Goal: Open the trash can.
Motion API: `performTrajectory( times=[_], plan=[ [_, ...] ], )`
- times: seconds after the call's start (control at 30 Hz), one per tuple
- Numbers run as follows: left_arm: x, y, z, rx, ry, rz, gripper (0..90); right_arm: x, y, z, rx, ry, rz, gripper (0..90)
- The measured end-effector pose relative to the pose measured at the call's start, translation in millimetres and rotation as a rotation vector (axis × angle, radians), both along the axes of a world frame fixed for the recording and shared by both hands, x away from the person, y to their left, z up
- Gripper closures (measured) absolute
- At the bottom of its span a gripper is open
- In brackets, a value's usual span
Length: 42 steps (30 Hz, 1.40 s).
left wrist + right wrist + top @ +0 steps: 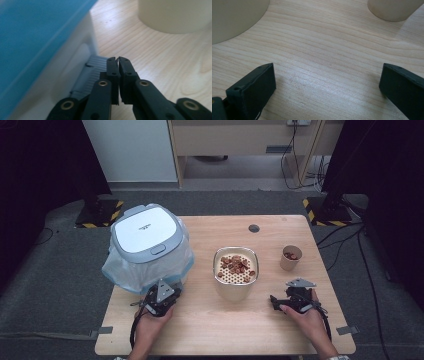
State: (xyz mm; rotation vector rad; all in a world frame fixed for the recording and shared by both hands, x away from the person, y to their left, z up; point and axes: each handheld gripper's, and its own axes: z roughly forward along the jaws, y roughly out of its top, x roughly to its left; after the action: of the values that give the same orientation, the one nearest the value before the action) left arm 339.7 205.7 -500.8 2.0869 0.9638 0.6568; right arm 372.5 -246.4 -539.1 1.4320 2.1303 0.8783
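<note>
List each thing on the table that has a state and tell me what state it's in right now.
Bin: lid shut, lined with a bag.
Strainer pot: open, brown pieces inside.
Paper cup: upright, brown pieces inside.
Left gripper: jaws shut, empty.
Right gripper: jaws open, empty.

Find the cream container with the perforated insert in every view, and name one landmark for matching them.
High view: cream container at table centre, brown pieces on its insert.
Left gripper view: its rounded wall at top right.
Right gripper view: its wall at top left.
Shared landmark: the light wooden table, under it in all three.
</note>
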Motion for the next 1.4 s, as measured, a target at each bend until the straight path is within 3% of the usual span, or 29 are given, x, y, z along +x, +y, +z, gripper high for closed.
performTrajectory(
  times=[0.27, 0.57, 0.97, 1.1, 1.23, 1.4],
  plan=[
    [3.6, 2.0, -6.2, 0.039, 0.019, 0.025, 89.7, -0.5, 0.6, 0.0, 0.001, 0.001, 0.010, 1.2],
    [5.0, 4.7, -9.6, 0.014, 0.033, 0.040, 89.8, -0.9, 1.0, 0.0, 0.001, 0.001, 0.013, 1.2],
    [5.3, 0.5, -12.7, 0.049, 0.040, 0.049, 89.9, -1.1, 1.2, 0.0, 0.001, 0.002, 0.012, 1.1],
    [6.1, 1.4, -14.7, 0.041, 0.049, 0.047, 89.9, -1.1, 1.3, 0.0, 0.001, 0.002, 0.011, 1.1],
    [6.2, -1.7, -16.8, 0.075, 0.037, 0.049, 89.9, -1.0, 1.2, 0.0, 0.001, 0.002, 0.012, 1.1],
    [7.8, -0.8, -19.6, 0.071, 0.051, 0.047, 89.9, -0.7, 0.9, 0.1, 0.003, 0.001, 0.012, 1.5]
  ],
)
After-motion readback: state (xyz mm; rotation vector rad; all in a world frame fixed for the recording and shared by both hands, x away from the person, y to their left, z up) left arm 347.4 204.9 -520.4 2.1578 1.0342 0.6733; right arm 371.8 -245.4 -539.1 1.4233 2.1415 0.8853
